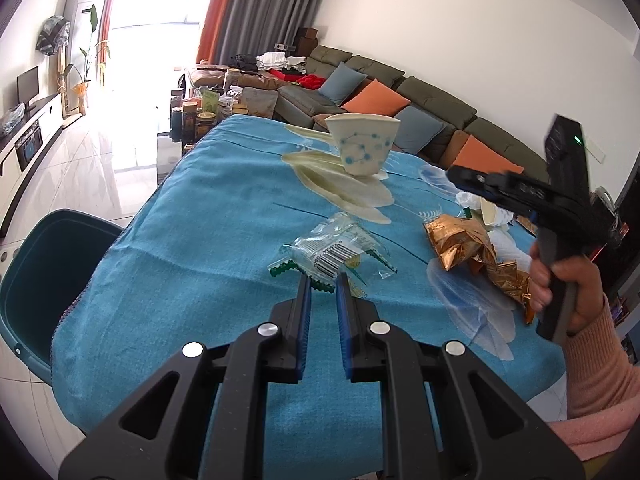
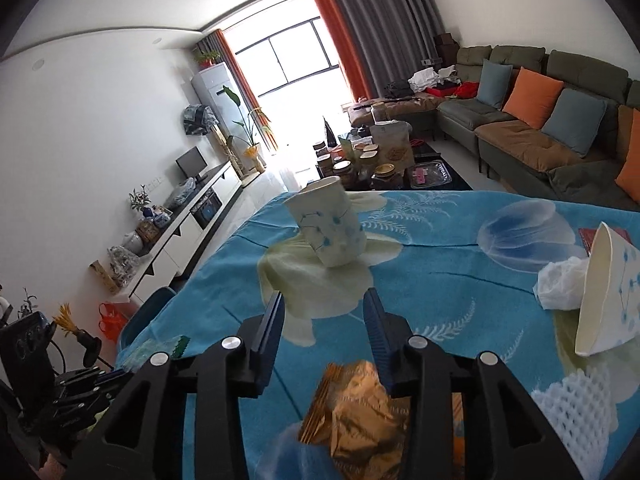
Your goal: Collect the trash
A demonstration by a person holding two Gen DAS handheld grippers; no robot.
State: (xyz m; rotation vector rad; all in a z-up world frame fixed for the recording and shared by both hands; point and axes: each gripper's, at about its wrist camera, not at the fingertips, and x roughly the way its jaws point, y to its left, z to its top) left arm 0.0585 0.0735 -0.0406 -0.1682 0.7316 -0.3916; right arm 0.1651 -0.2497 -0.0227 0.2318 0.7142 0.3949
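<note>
Far left off the worktop (image 1: 192, 208) edge: dark teal bin (image 1: 48, 280) down on the floor, open side up. Worktop covered w/ blue flowery cloth. Left claw (image 1: 323, 282) low over the near edge, fingers a bit apart, nothing between them, tips just short of a clear plastic wrapper (image 1: 336, 254) w/ barcode + green zigzag edge lying flat. Behind that, mid-worktop, paper cup (image 1: 362, 146) w/ blue dot pattern, upright, rim squashed out of round. Right of the wrapper: crumpled gold foil wrapper (image 1: 460, 242), w/ a second gold piece (image 1: 510, 280) just beside it toward the hand. Right claw (image 2: 324, 308) seen from its own cam: fingers wide apart, empty, hovering above the cloth w/ the gold foil under/behind the tips and the cup straight ahead. Further right: white crumpled plastic bag (image 2: 560, 284) touching a second paper cup (image 2: 608, 296) tipped on its side, white foam net (image 2: 576, 404) near the front edge. Right hand (image 1: 568, 292) in a pink sleeve gripping the handle, seen from left cam.
</note>
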